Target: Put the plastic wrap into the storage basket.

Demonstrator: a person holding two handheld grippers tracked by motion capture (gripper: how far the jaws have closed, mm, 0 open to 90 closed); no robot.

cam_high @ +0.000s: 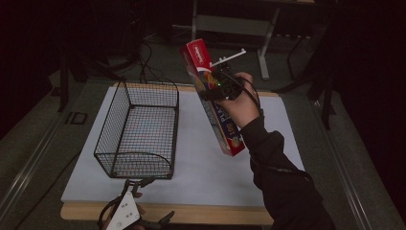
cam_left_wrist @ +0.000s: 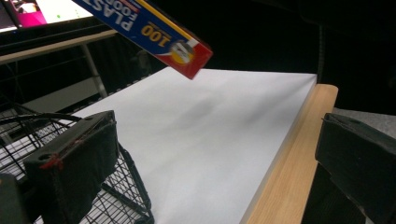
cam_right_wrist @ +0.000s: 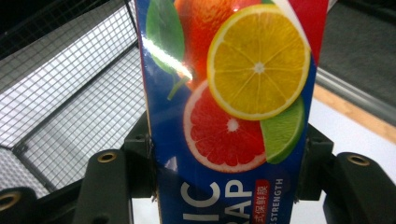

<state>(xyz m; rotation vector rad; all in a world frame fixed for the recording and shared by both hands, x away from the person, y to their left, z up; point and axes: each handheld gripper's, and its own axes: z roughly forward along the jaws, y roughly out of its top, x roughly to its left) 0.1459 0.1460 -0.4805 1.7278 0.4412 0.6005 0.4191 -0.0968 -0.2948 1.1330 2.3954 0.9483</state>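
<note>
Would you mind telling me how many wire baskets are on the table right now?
1. The wire basket stands on the left part of the white table, left of the box that the right tool holds up.

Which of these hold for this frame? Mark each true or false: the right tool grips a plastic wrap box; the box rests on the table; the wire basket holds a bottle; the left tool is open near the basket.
1. The right tool grips the plastic wrap box. True.
2. The box rests on the table. False: it is held tilted in the air above it.
3. The wire basket holds a bottle. False: nothing is seen inside it.
4. The left tool is open beside the basket's near end. True.
</note>
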